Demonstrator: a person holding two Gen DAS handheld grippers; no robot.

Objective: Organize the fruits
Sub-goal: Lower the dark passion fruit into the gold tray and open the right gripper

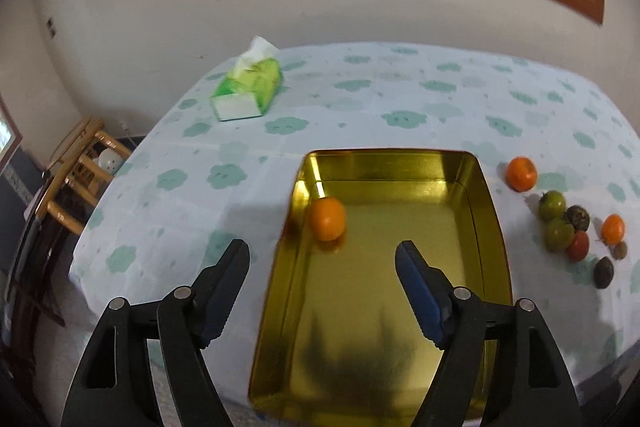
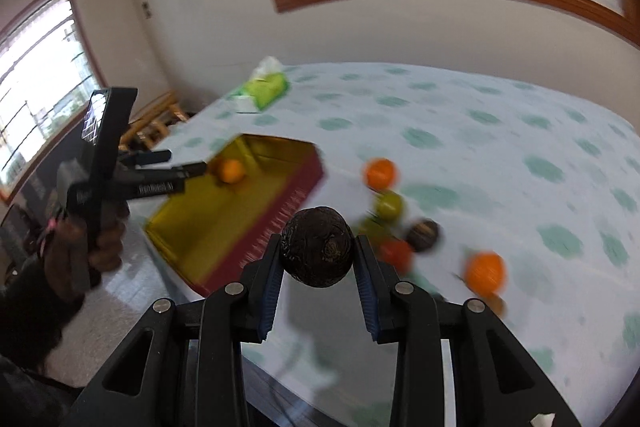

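A gold metal tray (image 1: 490,211) lies on the table, also in the right wrist view (image 2: 224,223), with one orange (image 1: 328,219) in its far left part. My left gripper (image 1: 322,255) is open and empty above the tray's near half. My right gripper (image 2: 317,247) is shut on a dark wrinkled fruit (image 2: 317,247), held above the table to the right of the tray. Loose fruits lie right of the tray: an orange (image 1: 521,173), two green fruits (image 1: 552,205), a red one (image 1: 578,246), dark ones (image 1: 603,271) and another orange (image 1: 613,229).
A green tissue pack (image 1: 248,89) lies at the table's far left. The table has a cloth with green flowers (image 1: 400,99). Wooden chairs (image 1: 80,171) stand to the left, below the table edge. A wall with a window is behind.
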